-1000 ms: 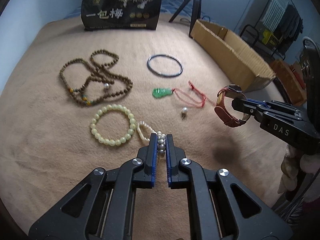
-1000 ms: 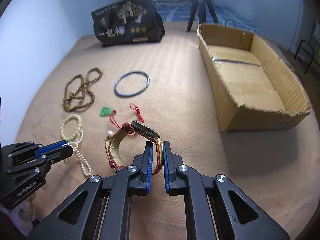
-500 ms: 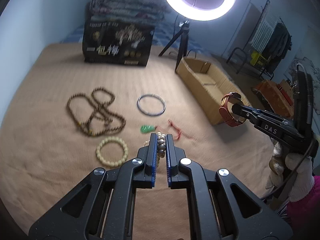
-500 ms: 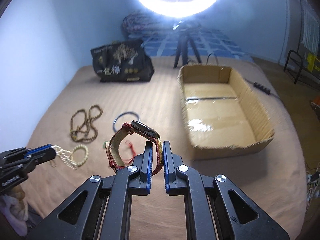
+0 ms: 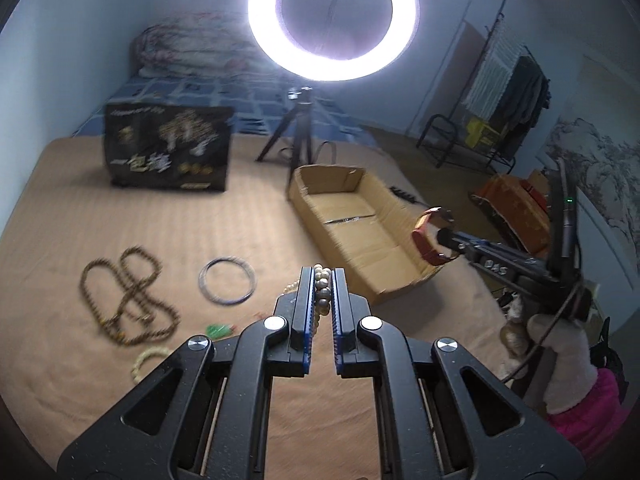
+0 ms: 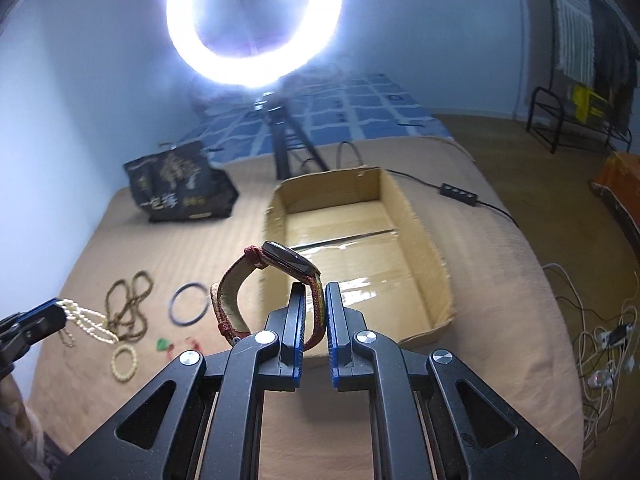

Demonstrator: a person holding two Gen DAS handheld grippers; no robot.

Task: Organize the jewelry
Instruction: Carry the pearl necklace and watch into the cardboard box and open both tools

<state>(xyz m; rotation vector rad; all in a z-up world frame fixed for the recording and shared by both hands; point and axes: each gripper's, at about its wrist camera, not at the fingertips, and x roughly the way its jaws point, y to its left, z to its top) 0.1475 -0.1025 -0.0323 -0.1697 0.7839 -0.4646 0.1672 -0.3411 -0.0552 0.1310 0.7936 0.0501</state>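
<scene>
My left gripper [image 5: 322, 276] is shut on a pearl necklace [image 5: 322, 288] and holds it high above the tan cloth; the strand also dangles in the right wrist view [image 6: 90, 320]. My right gripper [image 6: 315, 292] is shut on a red-strapped watch [image 6: 256, 280], raised near the front end of the open cardboard box [image 6: 424, 240]. In the left wrist view the watch [image 5: 426, 236] hangs over the box's near right part [image 5: 320, 216]. A brown bead necklace [image 5: 128, 300], a dark bangle [image 5: 227, 280], a green pendant [image 5: 218, 330] and a pale bead bracelet [image 5: 146, 362] lie on the cloth.
A black printed bag [image 5: 168, 148] stands at the back left. A ring light on a tripod [image 5: 332, 20] stands behind the box. A power strip [image 6: 458, 196] and cables [image 6: 600, 344] lie to the right of the cloth.
Both grippers have risen and tilted up with the pearl necklace and the watch; the necklace has left the cloth. The watch has moved closer to the box.
</scene>
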